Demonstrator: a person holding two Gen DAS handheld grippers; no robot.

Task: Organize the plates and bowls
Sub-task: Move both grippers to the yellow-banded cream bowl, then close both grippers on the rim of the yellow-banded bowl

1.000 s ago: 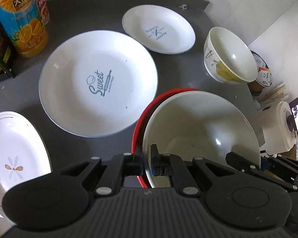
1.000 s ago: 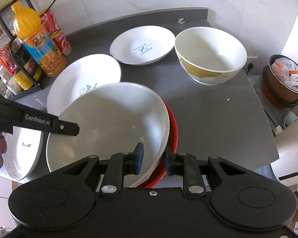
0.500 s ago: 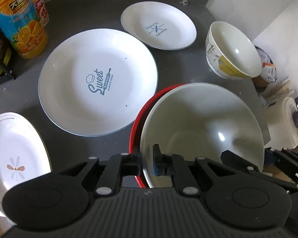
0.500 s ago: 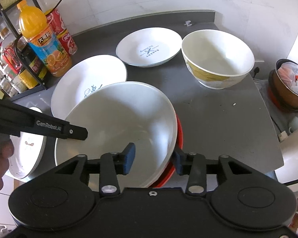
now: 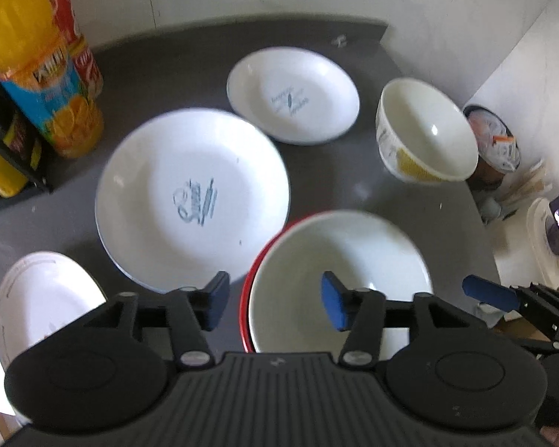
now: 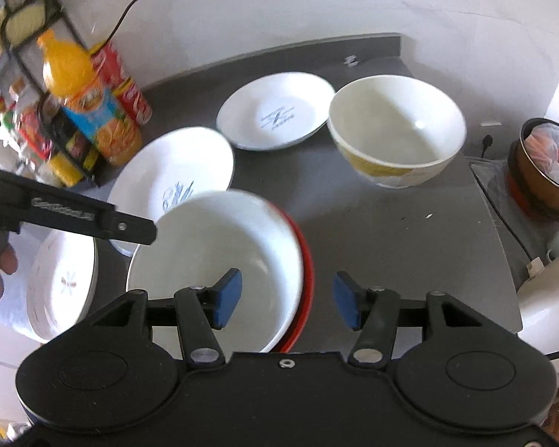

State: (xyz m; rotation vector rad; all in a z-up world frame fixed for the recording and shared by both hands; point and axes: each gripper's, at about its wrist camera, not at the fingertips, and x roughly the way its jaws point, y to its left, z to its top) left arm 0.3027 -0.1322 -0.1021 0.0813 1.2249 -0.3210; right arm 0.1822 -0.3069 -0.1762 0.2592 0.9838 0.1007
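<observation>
With the left gripper (image 5: 273, 305) and right gripper (image 6: 286, 303) both spread and empty, the white bowl (image 6: 219, 260) sits nested in the red bowl (image 6: 304, 260) at lower centre, while the patterned bowl (image 6: 394, 138) and three plates remain unstacked.

Dark grey surface (image 5: 383, 201), curved back edge against the white wall. On it: 1 big white plate (image 5: 191, 197) with blue script at centre-left, a smaller white plate (image 5: 292, 95) behind it, a deep bowl with yellow pattern (image 5: 426, 145) to the right. Up front, a white bowl (image 5: 339, 279) nested in a red one (image 5: 249, 287). At the left edge, a flower-marked plate (image 6: 65, 283). Orange juice bottle (image 5: 37, 67) stands back left, red cans (image 6: 124, 82) just behind.
</observation>
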